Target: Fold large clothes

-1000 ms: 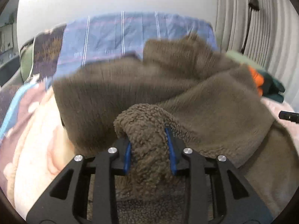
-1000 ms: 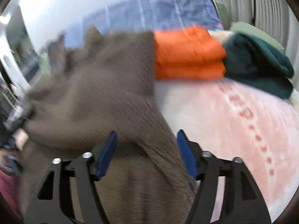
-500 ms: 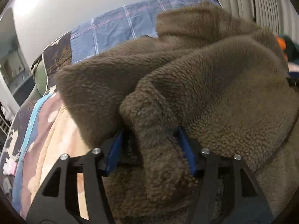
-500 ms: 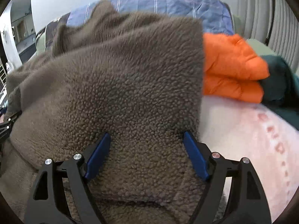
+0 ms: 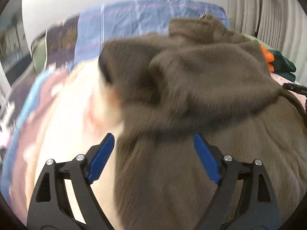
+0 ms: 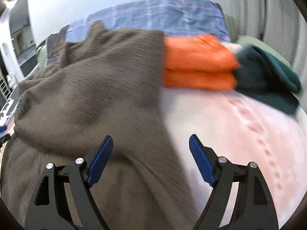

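Both our left gripper and right gripper gape wide, holding nothing; the thick brown fleece garment lies doubled mid-bed on the pink-cream blanket, clear of the folded orange jacket.

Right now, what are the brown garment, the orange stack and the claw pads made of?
Brown garment: looks like thick fleece or sherpa, matte, with a fuzzy nap; motion blur hides the pile.
Orange stack: smooth, puffy folded layers with a slight sheen, probably a padded synthetic shell.
Claw pads: blue, apparently rubber or plastic, with a toothed edge, mounted on black rigid fingers that look like plastic.
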{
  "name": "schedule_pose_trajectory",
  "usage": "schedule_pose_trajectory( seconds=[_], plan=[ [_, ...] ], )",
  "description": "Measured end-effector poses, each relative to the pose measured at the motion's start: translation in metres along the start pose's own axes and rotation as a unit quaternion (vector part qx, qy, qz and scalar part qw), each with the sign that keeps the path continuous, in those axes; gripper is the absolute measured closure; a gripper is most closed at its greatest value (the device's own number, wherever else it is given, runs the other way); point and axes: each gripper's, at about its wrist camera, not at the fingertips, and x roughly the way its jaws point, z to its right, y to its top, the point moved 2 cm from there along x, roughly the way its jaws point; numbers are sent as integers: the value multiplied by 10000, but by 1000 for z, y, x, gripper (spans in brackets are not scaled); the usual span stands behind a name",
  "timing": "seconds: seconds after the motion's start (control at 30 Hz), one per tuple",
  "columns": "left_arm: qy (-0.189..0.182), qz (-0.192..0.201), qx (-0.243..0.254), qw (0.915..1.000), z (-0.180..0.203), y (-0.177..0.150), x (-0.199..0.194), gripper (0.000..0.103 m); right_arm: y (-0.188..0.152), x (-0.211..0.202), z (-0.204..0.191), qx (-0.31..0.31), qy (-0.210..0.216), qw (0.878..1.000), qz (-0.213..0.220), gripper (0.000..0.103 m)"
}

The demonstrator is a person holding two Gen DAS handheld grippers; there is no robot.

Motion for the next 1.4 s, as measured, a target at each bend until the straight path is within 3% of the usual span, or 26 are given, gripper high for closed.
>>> schedule_pose_trajectory(
  seconds=[0.1,0.23,0.47,0.7,0.83,1.0,1.03,1.07,1.1,1.13,1.17,1.27,1.4],
  plan=[
    [51,-493,-111,9987,-16,-30,2,17,-33,-10,31,303,167,9984,-448,22],
    [-572,-863,-505,9933,-26,-63,-5,18,-75,-30,47,461,673,9945,-661,33],
    [-1172,-639,-861,9873,-23,-100,-33,23,-112,-58,45,768,1190,9878,-643,54],
    [-1345,-453,-1112,9836,-18,-130,-64,24,-139,-83,46,1103,1658,9783,-565,55],
    [-1688,-318,-1355,9758,-16,-148,-83,24,-157,-99,44,1122,1919,9736,-518,55],
    [-1633,-292,-1144,9795,2,-165,-98,23,-178,-120,43,1200,2251,9657,-480,56],
    [-1666,-270,-1163,9788,2,-166,-100,24,-180,-121,42,1209,2284,9649,-465,61],
    [-1685,-203,-1210,9780,3,-165,-101,25,-182,-123,41,1210,2300,9647,-419,75],
    [-1752,-129,-1240,9766,5,-163,-101,57,-182,-124,39,1249,2331,9637,-368,82],
    [-1811,-83,-1264,9753,7,-162,-102,75,-180,-126,39,1338,2366,9619,-294,88],
    [-1747,7,-1331,9756,8,-155,-103,85,-175,-130,39,1477,2430,9586,-174,90],
    [-1387,586,-1129,9821,19,-136,-128,88,-157,-150,35,1598,2653,9505,237,92],
    [-1498,1395,-1178,9717,17,-106,-177,91,-128,-186,34,1783,3052,9323,762,93]
  ],
)
